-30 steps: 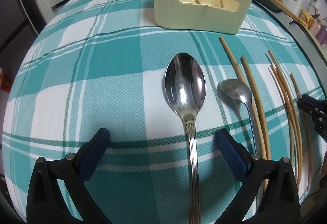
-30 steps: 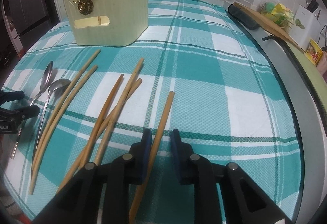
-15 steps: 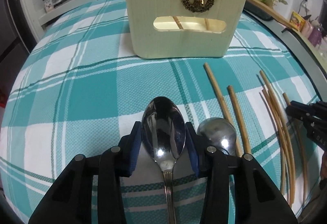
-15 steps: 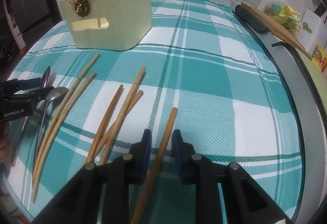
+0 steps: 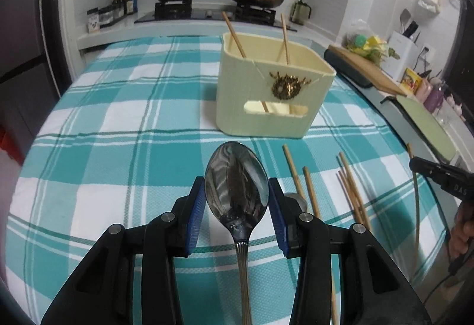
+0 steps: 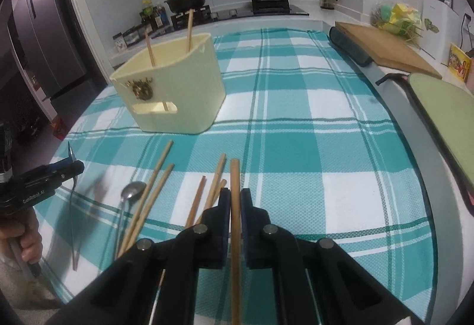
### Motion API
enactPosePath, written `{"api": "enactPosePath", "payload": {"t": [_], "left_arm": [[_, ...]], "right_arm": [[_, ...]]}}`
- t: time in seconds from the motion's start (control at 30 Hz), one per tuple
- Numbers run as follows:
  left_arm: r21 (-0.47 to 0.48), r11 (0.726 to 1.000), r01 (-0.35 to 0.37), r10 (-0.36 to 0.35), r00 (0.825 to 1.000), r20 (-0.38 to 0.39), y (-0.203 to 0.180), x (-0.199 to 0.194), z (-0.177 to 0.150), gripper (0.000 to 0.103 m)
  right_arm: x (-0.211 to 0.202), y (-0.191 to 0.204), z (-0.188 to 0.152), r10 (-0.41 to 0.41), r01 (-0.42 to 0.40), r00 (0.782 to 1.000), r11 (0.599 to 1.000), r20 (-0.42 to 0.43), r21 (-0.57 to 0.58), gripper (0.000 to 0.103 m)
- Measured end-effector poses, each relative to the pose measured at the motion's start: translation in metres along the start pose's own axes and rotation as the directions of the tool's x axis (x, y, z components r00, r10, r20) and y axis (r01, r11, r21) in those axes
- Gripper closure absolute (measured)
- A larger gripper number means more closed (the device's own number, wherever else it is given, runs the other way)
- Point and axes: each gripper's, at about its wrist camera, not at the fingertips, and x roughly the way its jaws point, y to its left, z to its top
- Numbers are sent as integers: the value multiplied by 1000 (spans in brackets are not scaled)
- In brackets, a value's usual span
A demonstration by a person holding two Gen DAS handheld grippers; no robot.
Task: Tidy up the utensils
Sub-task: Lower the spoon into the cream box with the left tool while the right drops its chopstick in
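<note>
**Utensils: one spoon and one chopstick lifted off the table, both hands loaded**

Large spoon [image 5: 236, 194]: a second ago it lay flat on the checked cloth [image 5: 124, 165] between wide-open jaws. My left hand-held gripper [image 5: 236, 208] has since closed on the bowl of it and raised it; the handle hangs back toward me.

Chopstick [image 6: 235, 224]: my right hand-held gripper [image 6: 235, 208] has just closed the last of the way and now clamps it. It too has come up off the table.

Holder [image 5: 272, 87]: stands upright further along the table, two chopsticks already leaning inside.

Remaining on the cloth: the small spoon [image 6: 131, 191] and several loose chopsticks [image 6: 154, 191].

Assessment: pick-up complete on both sides. Carrying both to the holder appears to be next; clearing its rim needs care.
</note>
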Motion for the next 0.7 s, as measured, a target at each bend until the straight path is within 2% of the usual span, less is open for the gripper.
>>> {"api": "enactPosePath", "payload": {"t": [0.17, 0.37, 0.7], "left_arm": [[-11, 999, 30, -29, 995, 99, 5, -42, 6, 61], [-21, 998, 57, -52, 983, 177, 10, -73, 8, 62], [-42, 996, 79, -68, 974, 216, 14, -91, 13, 62]], "right_arm": [[-48, 15, 7, 27, -26, 994, 1000, 101, -14, 96], [-89, 29, 7, 46, -40, 980, 999, 192, -32, 96], [-112, 46, 10, 47, -27, 967, 996, 252, -80, 96]]}}
